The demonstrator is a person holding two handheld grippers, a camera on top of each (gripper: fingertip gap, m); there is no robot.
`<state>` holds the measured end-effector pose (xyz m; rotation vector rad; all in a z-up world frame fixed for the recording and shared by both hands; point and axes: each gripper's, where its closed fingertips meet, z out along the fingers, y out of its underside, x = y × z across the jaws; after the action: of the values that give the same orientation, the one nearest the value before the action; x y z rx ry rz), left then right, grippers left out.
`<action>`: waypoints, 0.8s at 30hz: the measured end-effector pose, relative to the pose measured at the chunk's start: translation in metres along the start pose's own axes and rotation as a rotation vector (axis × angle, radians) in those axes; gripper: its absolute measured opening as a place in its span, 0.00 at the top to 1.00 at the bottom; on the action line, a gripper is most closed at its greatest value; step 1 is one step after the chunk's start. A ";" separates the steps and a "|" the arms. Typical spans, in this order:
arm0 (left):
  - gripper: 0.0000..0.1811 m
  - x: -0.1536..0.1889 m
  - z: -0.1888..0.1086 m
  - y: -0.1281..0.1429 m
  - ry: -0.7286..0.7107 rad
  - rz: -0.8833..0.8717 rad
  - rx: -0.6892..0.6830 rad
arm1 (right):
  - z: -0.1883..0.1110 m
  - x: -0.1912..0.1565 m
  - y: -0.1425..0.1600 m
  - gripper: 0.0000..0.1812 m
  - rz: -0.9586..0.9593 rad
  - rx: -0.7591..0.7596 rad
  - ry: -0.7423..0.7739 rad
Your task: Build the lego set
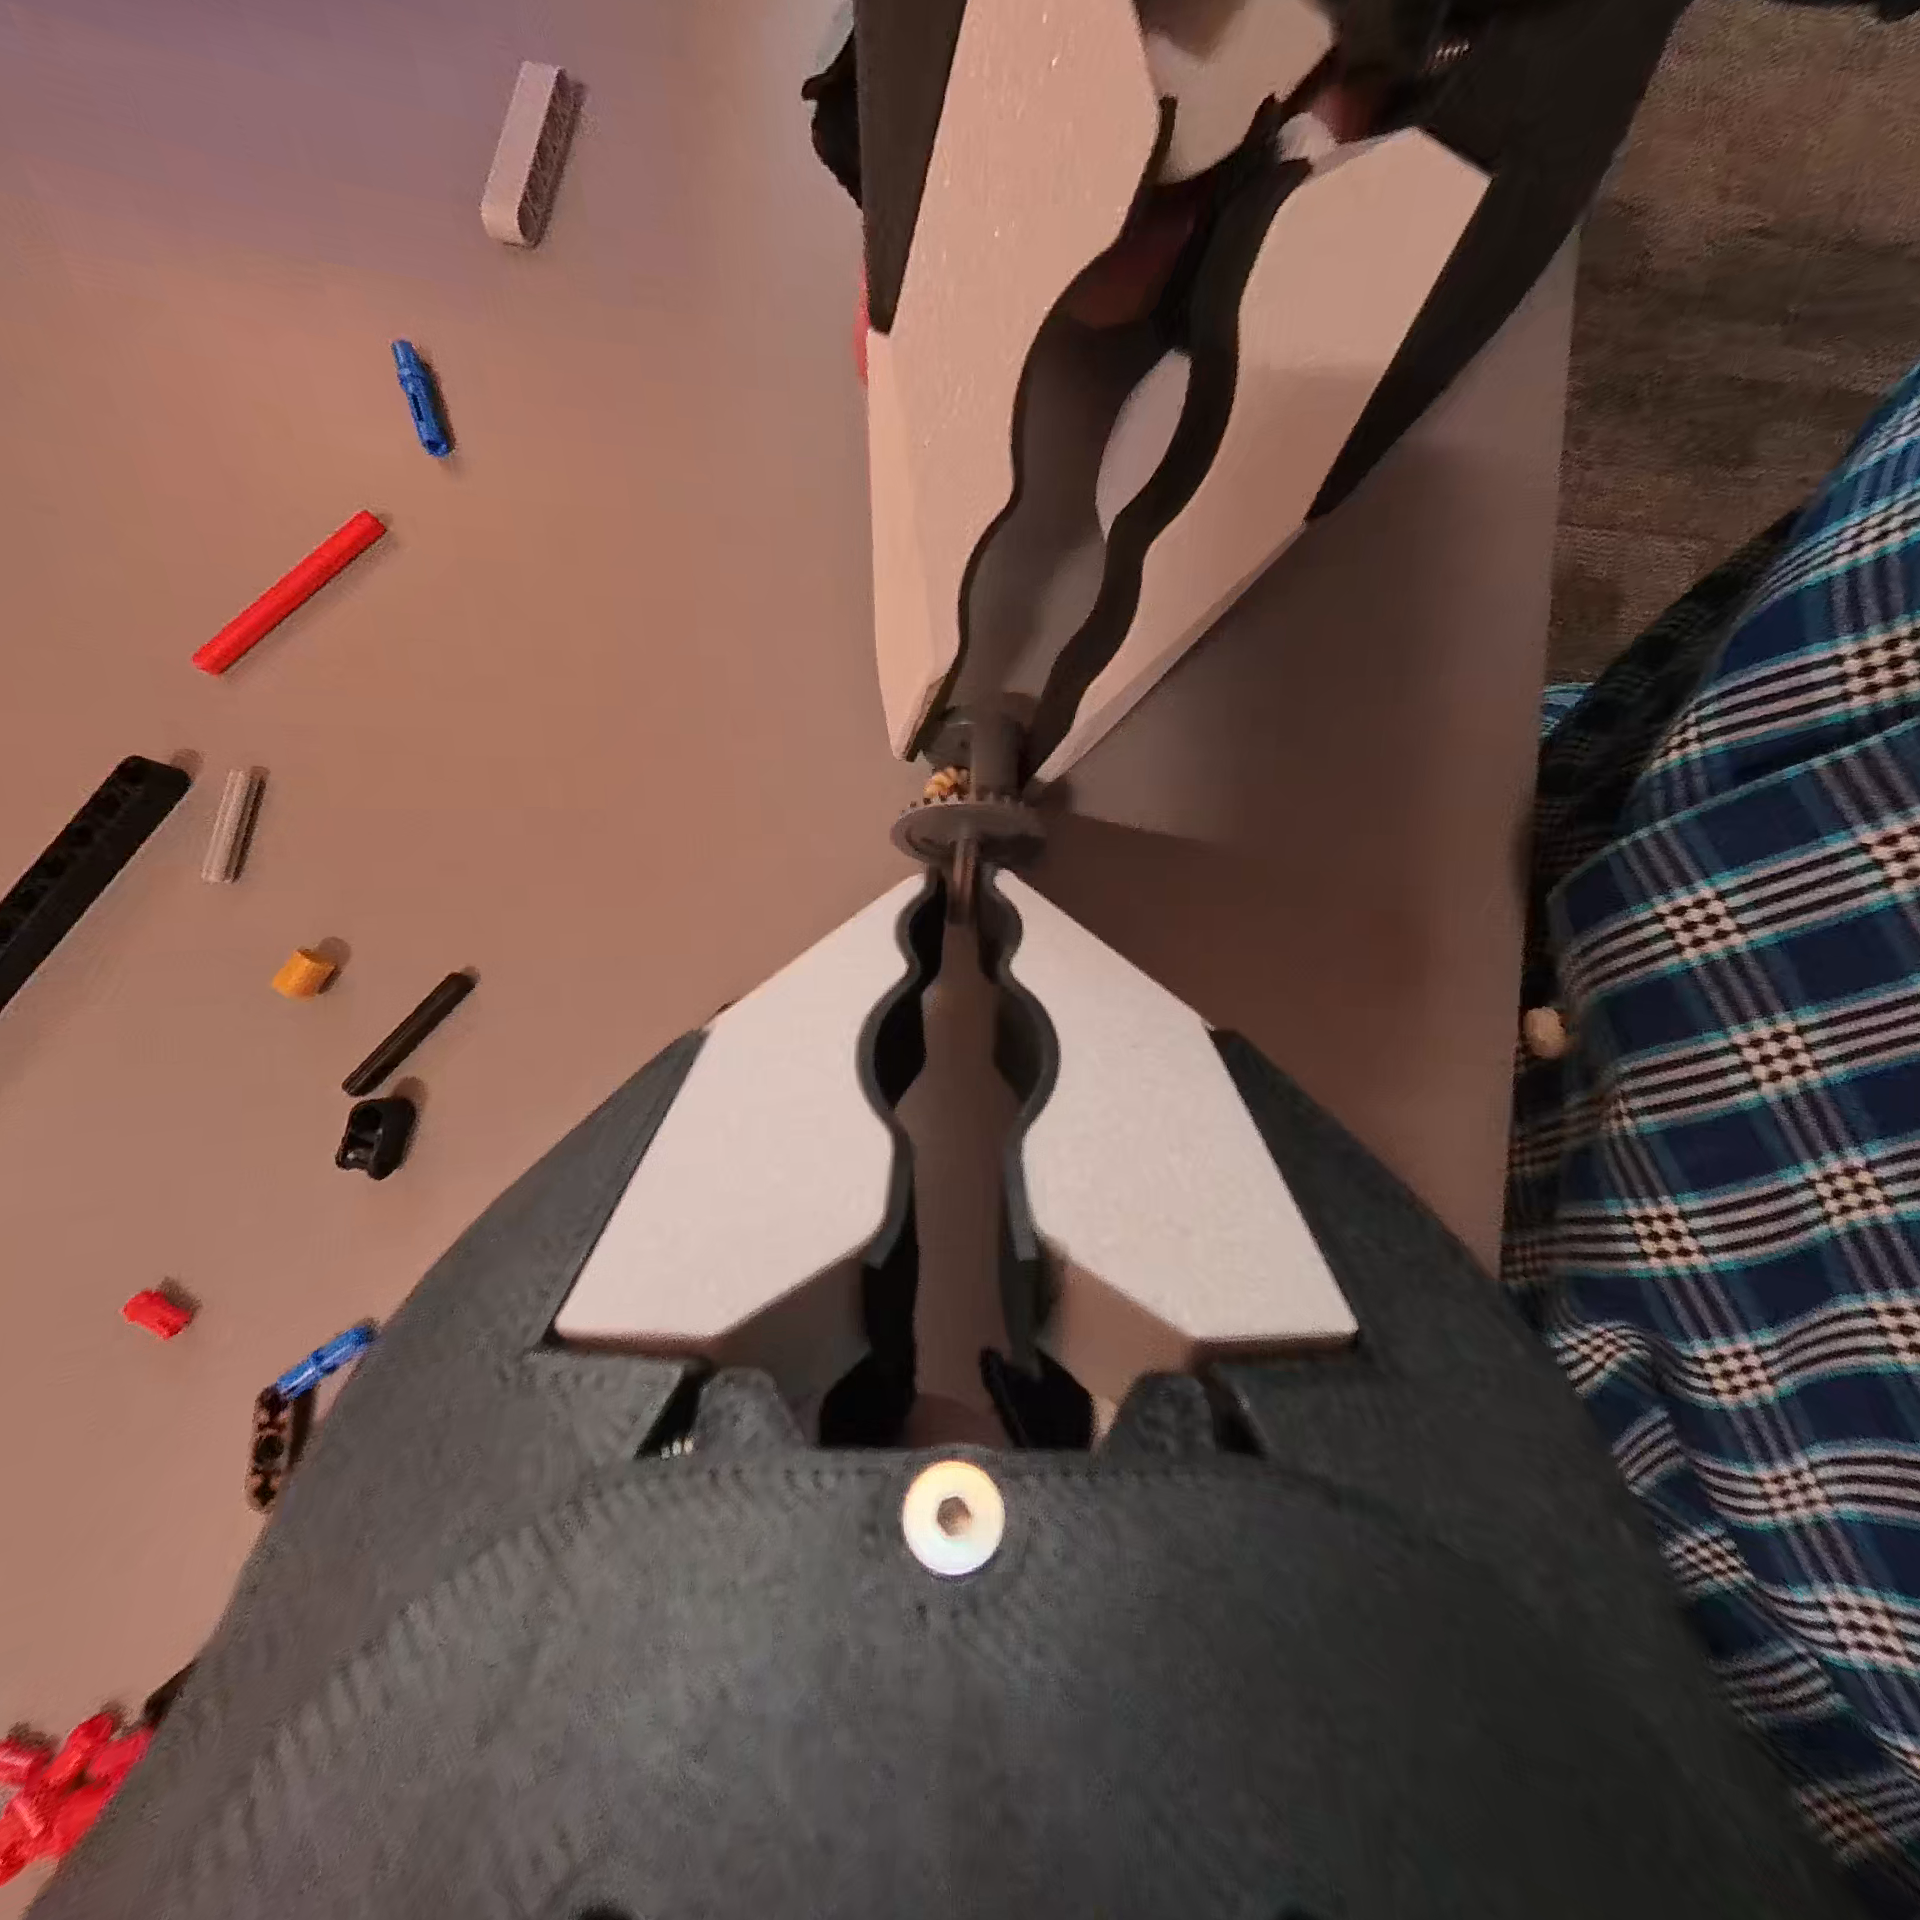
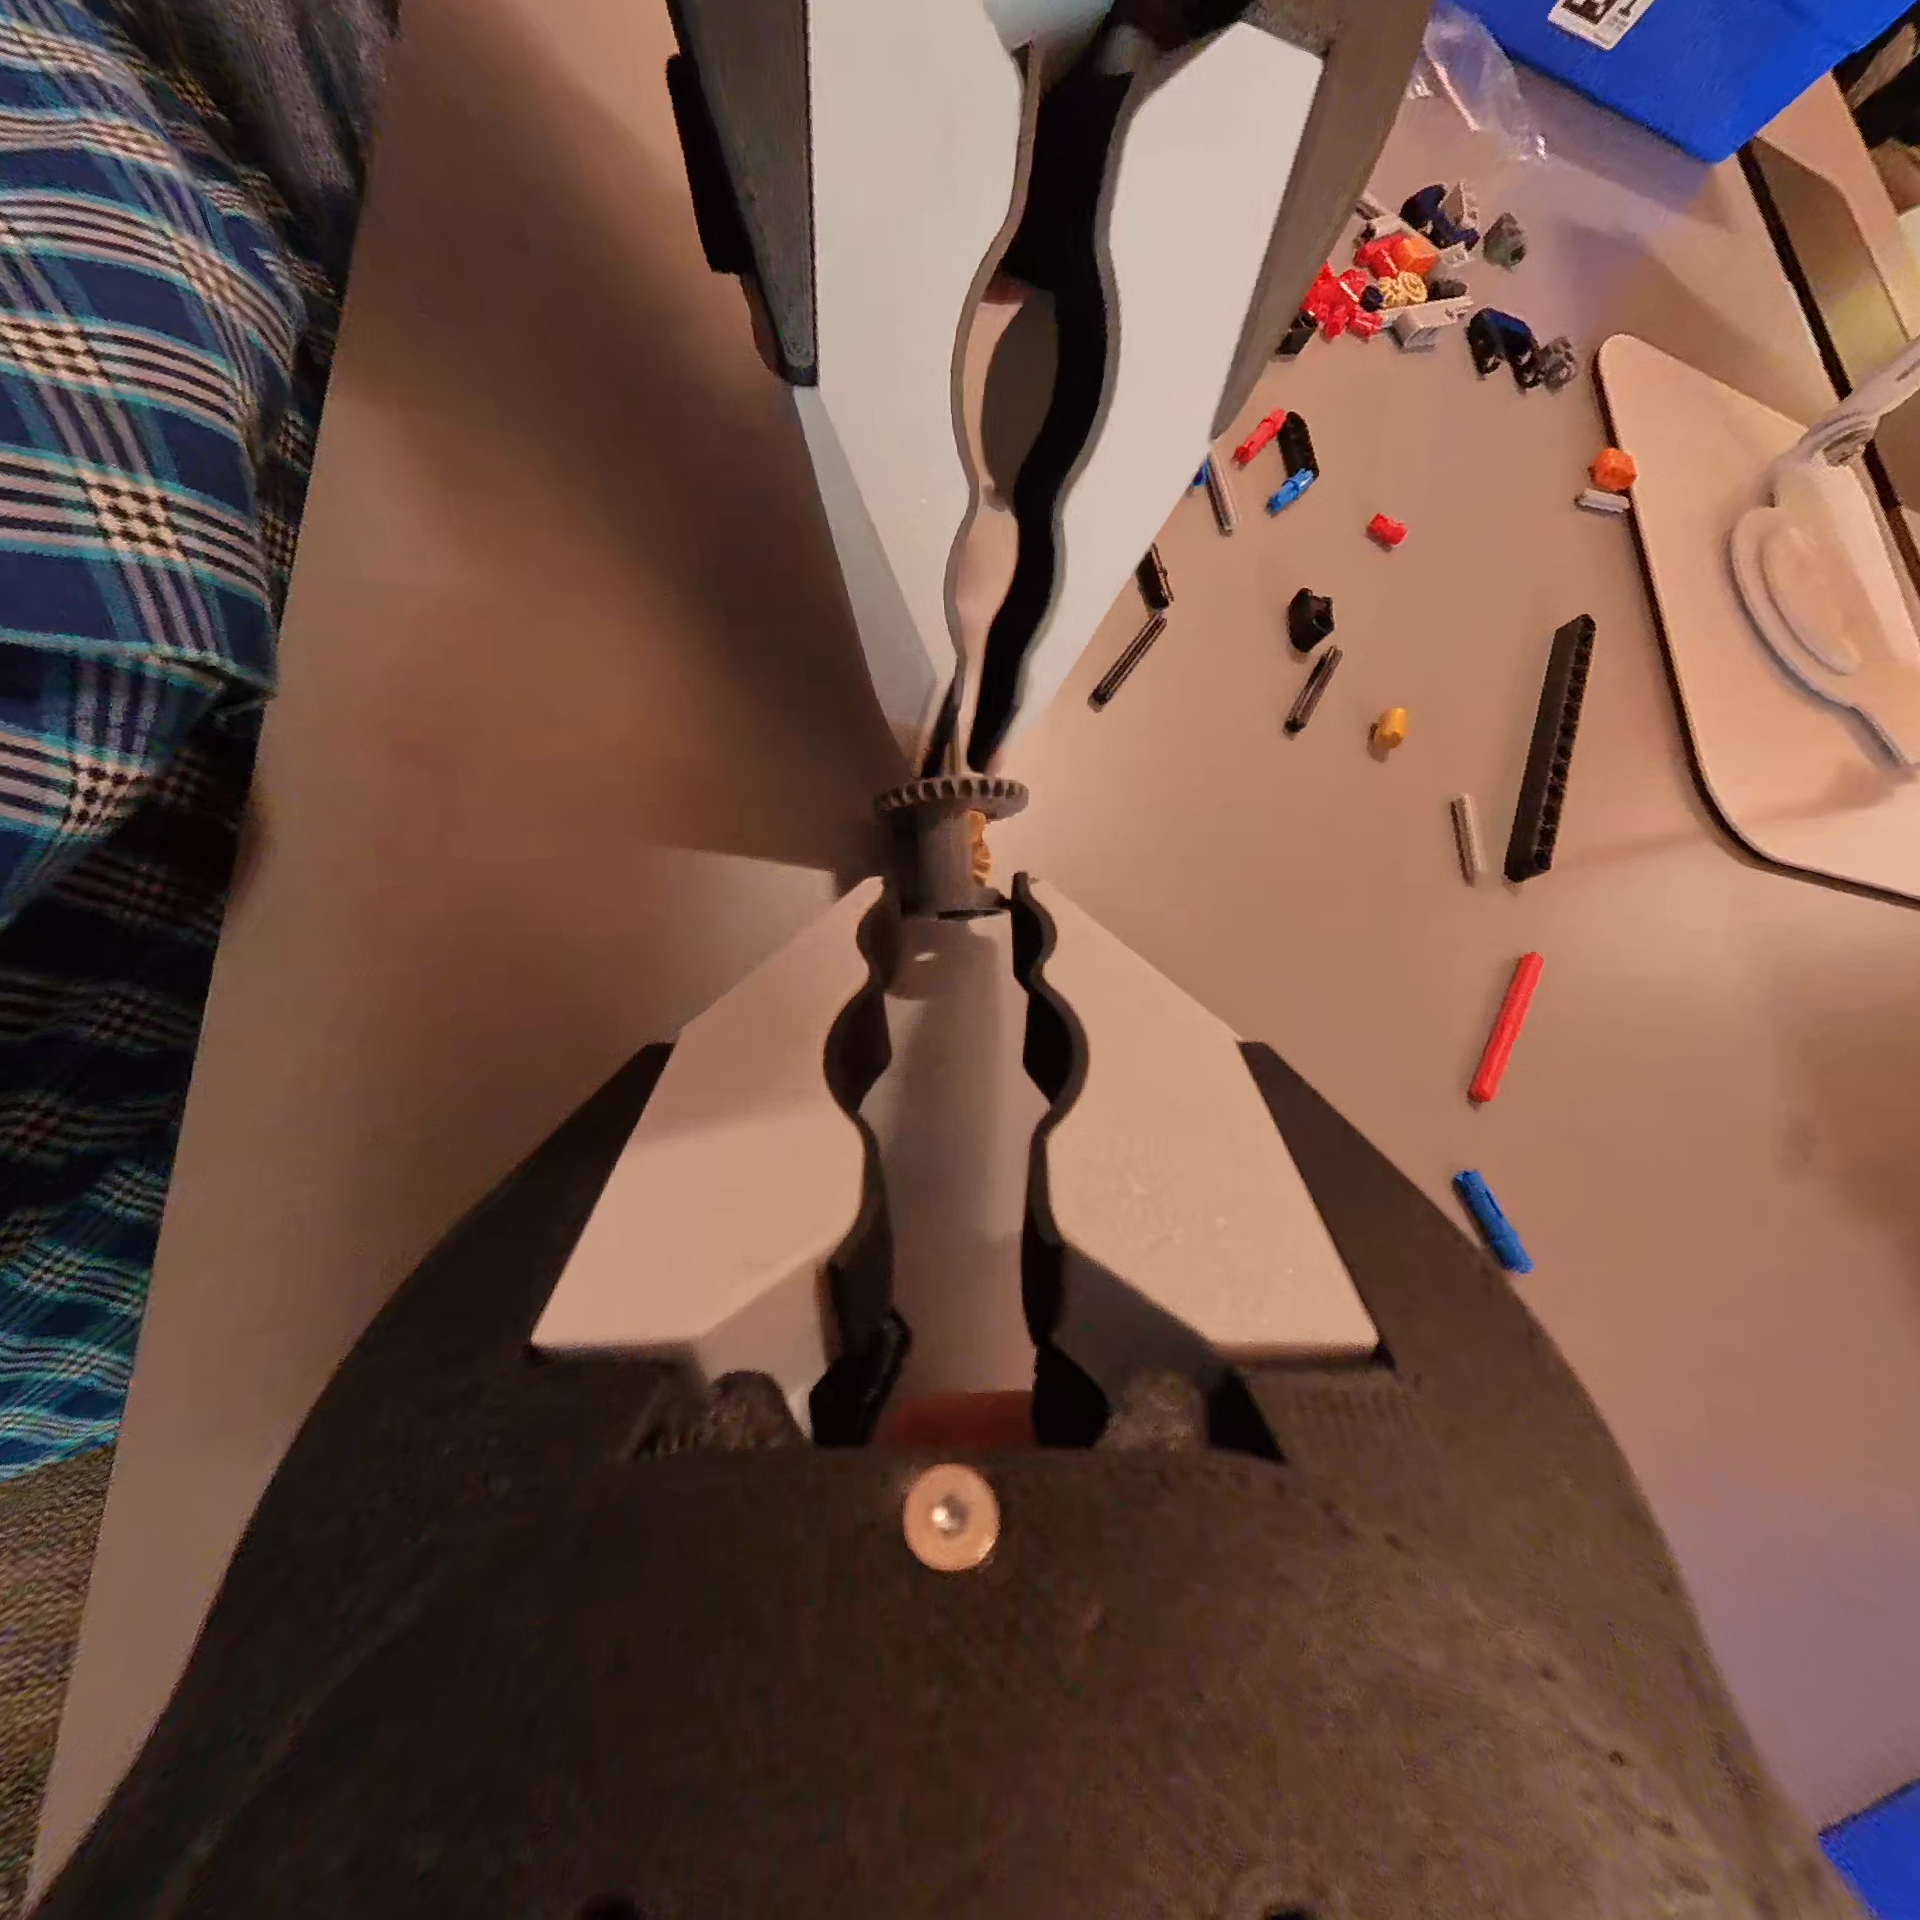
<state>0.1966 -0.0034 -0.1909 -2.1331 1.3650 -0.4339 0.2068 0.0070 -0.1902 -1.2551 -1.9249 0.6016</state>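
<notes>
Above the table (image 1: 675, 644), the left gripper (image 1: 961, 883) pinches a thin axle while the right gripper (image 2: 951, 894) clamps the grey gear assembly (image 2: 951, 831). Both are nearly closed tip to tip, probably to seat axle into gear (loose parts wait far left).

Only one thing bore any marking — a white sticker (image 2: 1595, 23) with black print, stuck on the blue box (image 2: 1662, 73) at the top right of the right wrist view — cut off by the frame edge and not legible.
</notes>
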 end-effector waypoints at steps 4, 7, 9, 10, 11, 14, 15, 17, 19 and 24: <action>0.90 -0.003 -0.001 0.001 -0.052 0.038 -0.009 | -0.001 -0.001 0.000 0.90 -0.027 -0.001 0.022; 0.86 -0.003 -0.003 0.002 -0.060 0.030 -0.004 | -0.001 -0.001 0.000 0.90 -0.061 0.000 0.050; 0.85 -0.004 -0.003 0.003 -0.068 0.037 -0.008 | -0.003 -0.001 -0.001 0.90 -0.073 0.011 0.065; 0.85 -0.004 -0.002 0.004 -0.081 0.051 -0.018 | -0.004 -0.001 -0.002 0.90 -0.080 0.020 0.074; 0.85 -0.005 -0.001 0.004 -0.096 0.067 -0.020 | -0.005 0.000 -0.002 0.90 -0.082 0.021 0.080; 0.81 -0.003 -0.003 -0.003 -0.091 0.059 0.006 | -0.008 0.004 -0.002 0.90 -0.114 0.019 0.116; 0.79 -0.003 -0.003 -0.007 -0.093 0.058 0.019 | -0.009 0.004 -0.003 0.90 -0.125 0.019 0.126; 0.76 -0.005 -0.004 -0.014 -0.118 0.072 0.049 | -0.010 0.005 -0.004 0.90 -0.148 0.025 0.142; 0.76 -0.007 -0.003 -0.017 -0.145 0.096 0.059 | -0.012 0.008 -0.007 0.90 -0.160 0.035 0.162; 0.83 -0.011 -0.004 -0.026 -0.210 0.117 0.107 | -0.018 0.013 -0.016 0.90 -0.179 0.068 0.207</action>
<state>0.2089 0.0138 -0.1713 -1.9403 1.3090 -0.2241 0.2094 0.0119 -0.1635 -1.0455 -1.8041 0.4239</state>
